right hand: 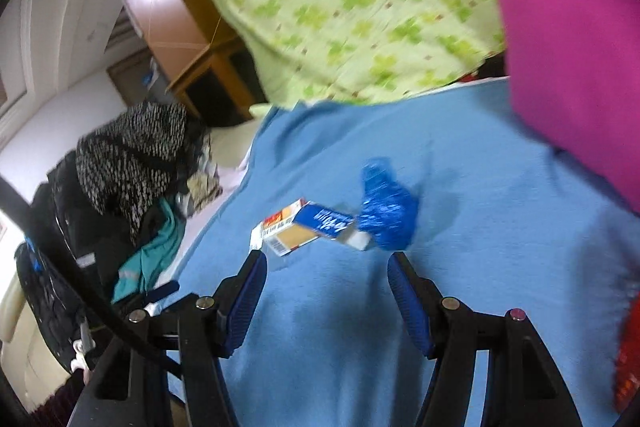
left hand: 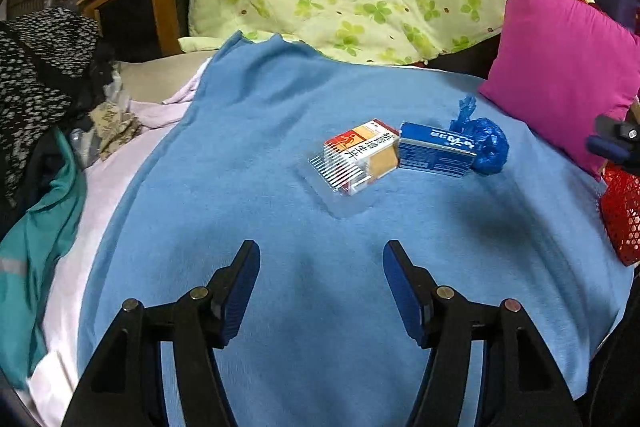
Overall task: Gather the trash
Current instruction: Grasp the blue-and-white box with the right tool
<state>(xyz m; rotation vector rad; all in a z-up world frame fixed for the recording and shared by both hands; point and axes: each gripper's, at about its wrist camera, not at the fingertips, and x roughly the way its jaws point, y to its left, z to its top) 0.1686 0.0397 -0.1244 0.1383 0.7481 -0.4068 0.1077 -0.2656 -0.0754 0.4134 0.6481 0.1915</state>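
Both tools hang wide apart-jawed over a blue blanket (left hand: 248, 155) spread on the bed, and neither holds anything: the left tool (left hand: 321, 259) sits well back from the trash, while the right tool (right hand: 327, 263) hovers just short of it, its left finger close to the nearest box.

The trash lies together near the middle of the blanket, beside a magenta pillow (left hand: 560, 67). Counted, it comes to three pieces plus one wrapper: one red-and-white medicine box (left hand: 362, 157), one blue box (left hand: 434, 151) touching its end, one crumpled blue plastic bag (left hand: 486, 143) pressed against the blue box, and one clear plastic tray (left hand: 340, 187) under or around the red-and-white box. A red mesh basket (left hand: 622, 215) shows at the right edge, probably the place for the trash, though only a part of it is visible.

Risks, as I judge them: the boxes touch, so closing on one may nudge or drag its neighbour. The clear tray is hard to make out against the blanket and could be missed or slip from the pads. The soft blanket gives under pressure, so a low approach may pinch fabric along with a box. The bag is light and crumpled and may spring out of a loose grip. The right view is blurred, so fine alignment there is uncertain.
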